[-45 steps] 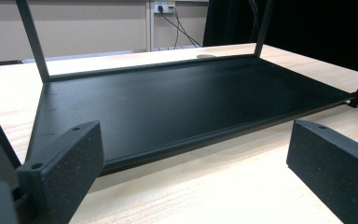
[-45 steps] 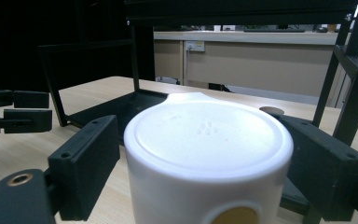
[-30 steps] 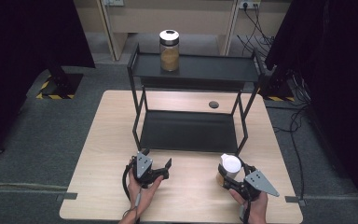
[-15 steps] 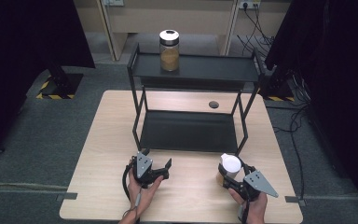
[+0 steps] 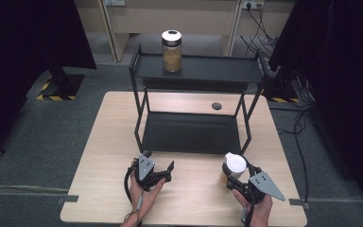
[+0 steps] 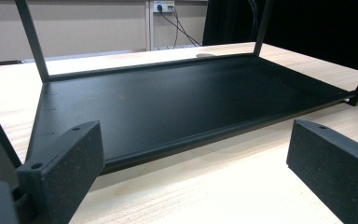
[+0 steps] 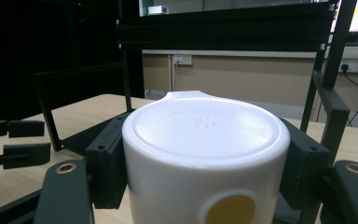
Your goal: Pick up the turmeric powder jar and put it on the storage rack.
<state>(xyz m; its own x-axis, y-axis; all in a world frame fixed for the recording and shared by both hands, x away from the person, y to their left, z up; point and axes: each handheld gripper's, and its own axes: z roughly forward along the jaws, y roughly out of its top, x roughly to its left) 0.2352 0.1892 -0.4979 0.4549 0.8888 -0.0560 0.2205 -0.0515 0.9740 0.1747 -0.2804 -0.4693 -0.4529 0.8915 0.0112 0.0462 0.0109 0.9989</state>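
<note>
A white-lidded jar point(image 5: 232, 168) point(image 7: 205, 154) stands at the table's front right, and my right gripper point(image 5: 230, 176) is shut on it, a black jaw pressing each side just below the lid. My left gripper point(image 5: 169, 171) rests at the front left with its jaws wide apart and nothing between them; its two black pads point(image 6: 70, 161) frame the front edge of the rack's lower shelf point(image 6: 177, 102). A second jar point(image 5: 171, 51) with a tan filling stands on the top shelf of the black two-level rack point(image 5: 196, 71).
The black rack point(image 5: 191, 131) takes up the table's middle and back. A small dark round disc point(image 5: 216, 106) lies on the wooden table point(image 5: 99, 156) behind the rack. Cables trail on the floor at the right point(image 5: 302, 118).
The right gripper with the jar has shifted slightly; the left gripper has stayed where it was.
</note>
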